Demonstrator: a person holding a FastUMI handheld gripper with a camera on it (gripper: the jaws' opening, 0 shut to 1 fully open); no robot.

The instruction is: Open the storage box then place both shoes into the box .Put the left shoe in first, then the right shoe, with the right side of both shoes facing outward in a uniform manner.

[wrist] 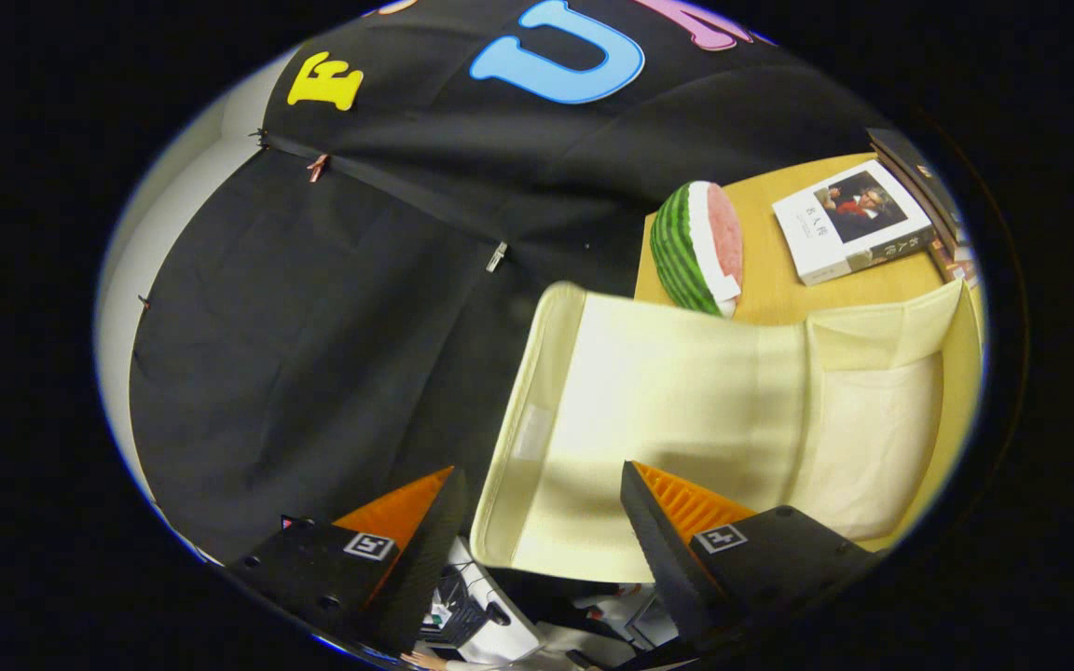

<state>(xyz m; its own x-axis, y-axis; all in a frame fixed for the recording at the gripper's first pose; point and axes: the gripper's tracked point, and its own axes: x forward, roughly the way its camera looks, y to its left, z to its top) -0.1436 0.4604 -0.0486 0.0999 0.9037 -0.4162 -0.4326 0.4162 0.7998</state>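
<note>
The cream fabric storage box (877, 438) lies on a yellow wooden table (775, 280), seen at a strong tilt. Its lid (667, 391) is swung up and stands open toward me, inner face showing, with a thick stitched rim (523, 419) along its outer edge. My gripper (542, 508) is open and wide. The lid's lower corner lies between the fingers. One finger (430, 531) stands just outside the rim with a small gap. The other finger (663, 531) overlaps the lid's inner face; I cannot tell whether it touches.
A watermelon-slice toy (695, 247) stands on the table just beyond the lid. A white book (849, 228) lies farther back, with more books (919, 172) stacked behind it. Black cloth wall (313, 326) hangs beside the table.
</note>
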